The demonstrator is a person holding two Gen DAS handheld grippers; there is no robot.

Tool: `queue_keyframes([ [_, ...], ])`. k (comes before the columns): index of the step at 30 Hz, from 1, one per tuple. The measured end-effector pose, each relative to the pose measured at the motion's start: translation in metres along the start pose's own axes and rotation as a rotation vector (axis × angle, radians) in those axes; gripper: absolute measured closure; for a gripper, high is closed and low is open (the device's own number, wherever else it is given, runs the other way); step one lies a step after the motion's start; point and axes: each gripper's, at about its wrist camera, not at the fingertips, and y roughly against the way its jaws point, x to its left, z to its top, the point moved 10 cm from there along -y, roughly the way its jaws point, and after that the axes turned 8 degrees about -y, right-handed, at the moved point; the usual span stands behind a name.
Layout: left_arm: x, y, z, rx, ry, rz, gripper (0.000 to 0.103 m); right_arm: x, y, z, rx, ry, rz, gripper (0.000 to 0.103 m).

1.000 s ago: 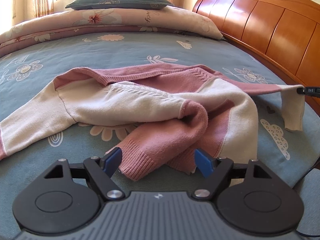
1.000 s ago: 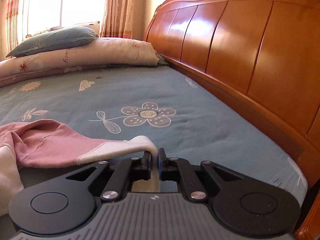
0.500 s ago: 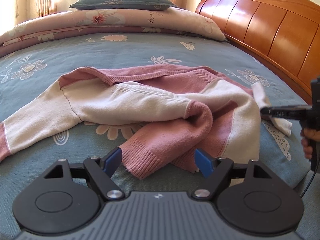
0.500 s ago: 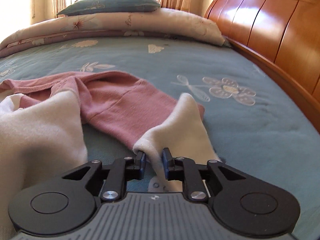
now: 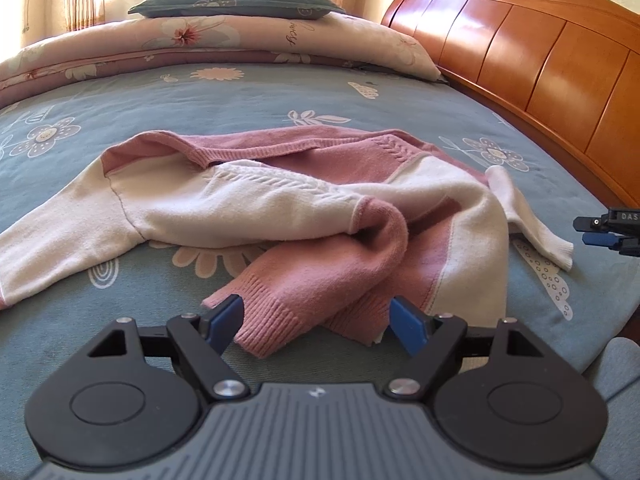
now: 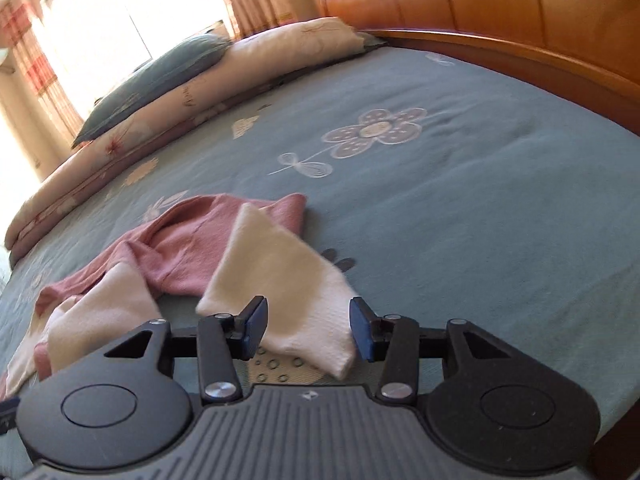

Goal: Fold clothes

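nearest the left wrist camera, the left tongs (image 5: 316, 322) hang with their blue pads wide apart and nothing pressed between them, just in front of the ribbed pink hem of the sweater (image 5: 304, 216). the right tongs (image 6: 306, 326) have just been opening and now stand apart, the cream cuff of one sleeve (image 6: 296, 296) lying slack on the bed between the pads, no longer pinched. the sweater lies crumpled on the near part of the bed, its long axis running across the left view from one sleeve end at the left edge to the other near the right tongs (image 5: 600, 232); the neckline faces the far pillows and the hem faces the camera, one lower corner flipped over on itself. the released sleeve points toward the near right corner of the bed, cuff outermost. beneath it is a blue-grey bedspread (image 5: 248, 96) printed with pale flowers and leaves (it fills most of both views). beyond, a rolled pinkish floral quilt (image 5: 224, 44) crosses the bed with a dark teal pillow (image 5: 236, 0) on top, a glossy orange wooden headboard (image 5: 532, 52) runs along the right, and striped curtains (image 6: 36, 64) flank a bright window. the knit is two-toned, dusty pink and cream, with a braided stitch along the raglan seams.
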Motion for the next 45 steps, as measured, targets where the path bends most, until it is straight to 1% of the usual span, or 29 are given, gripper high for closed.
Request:
queue_keyframes([
  [1, -0.001, 0.001, 0.0, 0.0, -0.003, -0.001, 0.023, -0.008, -0.004, 0.002, 0.0, -0.037, -0.005, 0.053],
  [2, -0.002, 0.001, 0.0, 0.0, -0.005, -0.002, 0.023, -0.014, -0.01, 0.002, 0.004, -0.047, -0.024, 0.053],
  [4, -0.002, 0.002, -0.001, 0.001, -0.009, 0.0, 0.023, -0.022, -0.022, 0.001, 0.006, -0.039, -0.07, 0.053],
  [7, 0.002, 0.003, -0.002, 0.006, -0.002, 0.011, 0.023, -0.024, -0.037, -0.01, 0.031, -0.053, -0.079, 0.053],
  [12, 0.01, 0.002, -0.002, 0.013, 0.013, 0.028, 0.023, -0.011, -0.045, -0.016, 0.009, 0.002, -0.094, 0.051],
  [14, 0.012, 0.0, -0.003, 0.016, 0.019, 0.031, 0.022, -0.004, -0.047, -0.02, 0.005, 0.061, -0.113, 0.051],
  [15, 0.012, 0.0, -0.003, 0.017, 0.021, 0.03, 0.023, 0.0, -0.048, -0.021, 0.002, 0.092, -0.12, 0.054],
  [16, 0.012, -0.001, -0.004, 0.02, 0.021, 0.03, 0.022, 0.003, -0.049, -0.023, 0.001, 0.121, -0.126, 0.06],
  [17, 0.013, -0.001, -0.004, 0.021, 0.02, 0.031, 0.023, 0.005, -0.05, -0.023, 0.003, 0.13, -0.122, 0.084],
  [18, 0.013, -0.001, -0.005, 0.023, 0.019, 0.033, 0.023, 0.005, -0.049, -0.021, -0.001, 0.12, -0.114, 0.089],
  [21, 0.015, 0.0, -0.005, 0.024, 0.02, 0.036, 0.023, 0.005, -0.045, -0.017, -0.013, 0.09, -0.09, 0.089],
  [23, 0.017, 0.001, -0.005, 0.024, 0.022, 0.041, 0.022, 0.003, -0.036, -0.007, -0.049, 0.093, -0.095, 0.089],
  [28, 0.021, -0.001, -0.004, 0.029, 0.033, 0.049, 0.022, -0.01, -0.008, 0.031, -0.142, 0.113, -0.143, 0.089],
  [33, 0.019, -0.002, -0.004, 0.036, 0.026, 0.049, 0.022, -0.043, 0.009, 0.07, -0.205, 0.125, -0.252, 0.089],
  [37, 0.018, -0.003, -0.003, 0.039, 0.02, 0.053, 0.022, -0.077, 0.014, 0.09, -0.216, 0.105, -0.336, 0.089],
  [38, 0.018, -0.003, -0.002, 0.04, 0.019, 0.054, 0.022, -0.085, 0.014, 0.092, -0.213, 0.089, -0.347, 0.089],
  [40, 0.017, -0.003, -0.001, 0.041, 0.016, 0.056, 0.022, -0.101, 0.013, 0.095, -0.211, 0.059, -0.387, 0.085],
  [41, 0.016, -0.003, -0.001, 0.042, 0.013, 0.056, 0.022, -0.108, 0.011, 0.093, -0.194, 0.044, -0.404, 0.085],
  [42, 0.015, -0.003, -0.001, 0.043, 0.011, 0.056, 0.022, -0.112, 0.008, 0.091, -0.182, 0.035, -0.417, 0.083],
  [44, 0.014, -0.003, 0.0, 0.044, 0.005, 0.057, 0.022, -0.115, 0.006, 0.087, -0.186, 0.03, -0.462, 0.079],
  [45, 0.014, -0.003, 0.001, 0.046, 0.002, 0.058, 0.022, -0.114, 0.006, 0.085, -0.2, 0.031, -0.486, 0.078],
])
